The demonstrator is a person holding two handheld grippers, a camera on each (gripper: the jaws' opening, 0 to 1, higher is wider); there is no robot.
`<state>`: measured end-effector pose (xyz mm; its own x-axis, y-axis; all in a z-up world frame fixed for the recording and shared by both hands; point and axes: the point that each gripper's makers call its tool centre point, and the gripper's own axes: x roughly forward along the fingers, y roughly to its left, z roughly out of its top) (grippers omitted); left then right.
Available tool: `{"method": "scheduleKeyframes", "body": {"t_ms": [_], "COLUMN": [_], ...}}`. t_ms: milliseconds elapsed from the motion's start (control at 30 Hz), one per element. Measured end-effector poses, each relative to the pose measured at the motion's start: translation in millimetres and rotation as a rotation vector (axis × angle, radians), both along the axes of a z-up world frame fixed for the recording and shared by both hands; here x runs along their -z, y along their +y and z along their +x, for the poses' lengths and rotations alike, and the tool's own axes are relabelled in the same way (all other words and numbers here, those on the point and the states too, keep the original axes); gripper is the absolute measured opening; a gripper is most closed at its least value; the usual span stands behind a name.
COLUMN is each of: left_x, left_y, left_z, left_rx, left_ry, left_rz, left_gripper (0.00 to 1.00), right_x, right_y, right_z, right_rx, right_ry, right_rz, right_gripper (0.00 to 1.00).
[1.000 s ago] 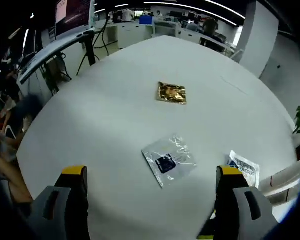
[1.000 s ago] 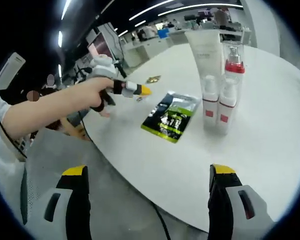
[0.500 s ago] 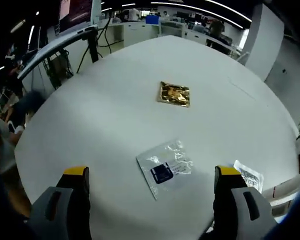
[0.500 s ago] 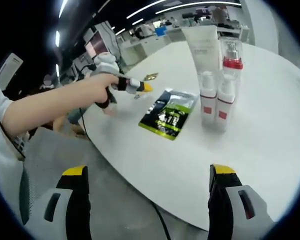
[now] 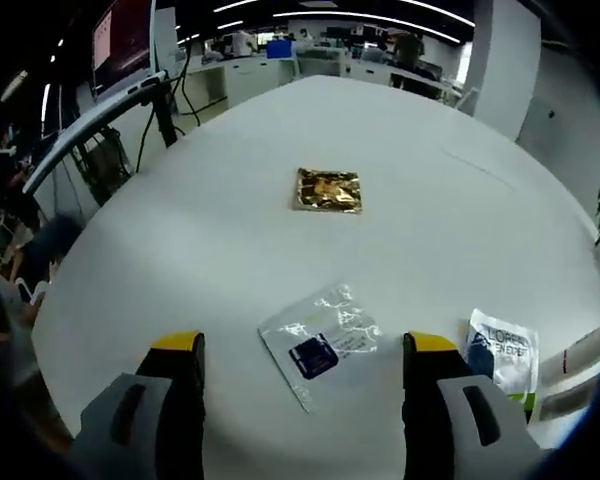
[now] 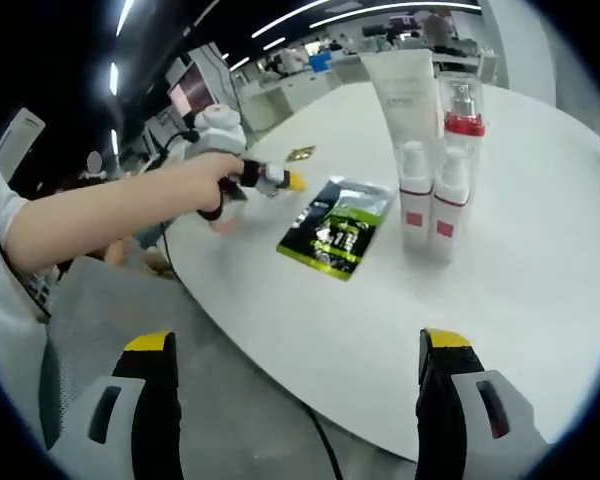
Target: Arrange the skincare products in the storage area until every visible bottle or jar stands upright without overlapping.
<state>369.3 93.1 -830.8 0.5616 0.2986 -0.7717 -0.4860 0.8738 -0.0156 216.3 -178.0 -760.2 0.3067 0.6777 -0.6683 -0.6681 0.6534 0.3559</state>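
Observation:
My left gripper is open and hovers over a clear sachet with a dark blue label that lies flat on the white round table. A gold sachet lies farther out, and a white sachet with blue print sits by the right jaw. My right gripper is open, off the table's edge. Beyond it stand a white tube, a clear bottle with a red band and two small white bottles, all upright and close together. A green and black sachet lies beside them.
A person's arm reaches in from the left of the right gripper view, holding the left gripper above the table. The gold sachet lies beyond it. Desks and a monitor stand ring the table.
The left gripper's jaws have narrowed a little, and its view has shifted so the clear sachet sits between them. In the right gripper view the hand with the left gripper has edged right.

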Motion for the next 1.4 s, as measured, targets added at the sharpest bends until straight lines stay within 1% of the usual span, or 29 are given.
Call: {"method": "scheduleKeyframes", "body": {"t_ms": [33, 100, 133, 167, 200, 233, 300, 400, 600, 700, 767, 833, 900, 1000, 1100, 1167, 1267, 1300, 1333, 1400], "left_x": [0.2, -0.1, -0.2, 0.0, 0.4, 2.0, 2.9, 2.0, 2.5, -1.6, -7.4, -18.2, -22.9, -32.6, -41.7, -49.7, -64.5, -74.0, -76.5, -79.9], "left_y": [-0.5, 0.2, 0.2, 0.6, 1.6, 2.6, 5.4, 6.1, 8.1, 6.5, 4.8, 0.6, -0.1, -2.7, -7.5, -8.5, -21.5, -27.0, -29.4, -33.9], "left_z": [0.1, 1.9, 3.1, 2.9, 2.2, 3.0, 3.0, 5.1, 6.1, 6.9, 7.5, 2.6, 3.5, -2.8, -9.1, -12.7, -24.6, -28.9, -30.4, -35.9], "left_rx": [0.004, 0.025, 0.037, 0.047, 0.049, 0.059, 0.070, 0.111, 0.133, 0.145, 0.164, 0.183, 0.208, 0.251, 0.287, 0.332, 0.394, 0.406, 0.427, 0.446], "left_ry": [-0.002, -0.018, -0.024, -0.029, -0.031, -0.034, -0.046, -0.064, -0.079, -0.106, -0.130, -0.146, -0.174, -0.198, -0.217, -0.236, -0.246, -0.252, -0.260, -0.270], "left_rz": [0.000, 0.005, 0.008, 0.005, 0.003, 0.004, 0.015, 0.043, 0.040, 0.029, 0.034, 0.040, 0.039, 0.039, 0.035, 0.040, 0.054, 0.059, 0.062, 0.046], "left_gripper": [0.66, 0.55, 0.49, 0.41, 0.36, 0.34, 0.36, 0.37, 0.38, 0.38, 0.38, 0.38, 0.38, 0.37, 0.38, 0.38, 0.38, 0.38, 0.38, 0.38], "right_x": [-0.1, -0.4, -0.5, -0.4, 0.0, -0.1, -1.0, -2.4, -4.2, -4.8, -5.4, -6.8, -7.7, -10.0, -14.3, -17.0, -19.8, -20.8, -22.8, -26.4], "right_y": [-0.1, -0.3, -0.1, 0.1, 0.2, 0.5, 1.2, 1.5, 3.0, 3.9, 4.6, 5.4, 6.2, 7.3, 8.5, 9.7, 12.9, 14.1, 16.1, 19.0], "right_z": [0.2, 0.7, 0.8, 1.0, 1.1, 1.2, 1.4, 1.8, 1.7, 1.3, 1.6, 1.4, 1.4, 2.0, 2.9, 3.9, 5.6, 6.5, 7.8, 8.6], "right_rx": [0.000, 0.001, 0.001, 0.001, -0.001, -0.002, 0.000, 0.002, 0.002, -0.001, -0.002, -0.003, -0.003, -0.002, 0.004, 0.008, 0.013, 0.012, 0.013, 0.018], "right_ry": [-0.001, -0.001, -0.001, -0.001, -0.002, -0.003, -0.006, -0.008, -0.013, -0.015, -0.017, -0.018, -0.018, -0.021, -0.020, -0.019, -0.016, -0.018, -0.022, -0.024], "right_rz": [0.001, 0.002, 0.003, 0.004, 0.004, 0.005, 0.008, 0.011, 0.016, 0.018, 0.022, 0.028, 0.034, 0.046, 0.076, 0.096, 0.120, 0.129, 0.142, 0.158], "right_gripper": [0.99, 0.99, 0.99, 0.99, 0.99, 0.99, 0.99, 0.99, 0.99, 0.99, 0.99, 0.99, 0.99, 0.99, 0.99, 0.99, 0.98, 0.98, 0.98, 0.98]}}
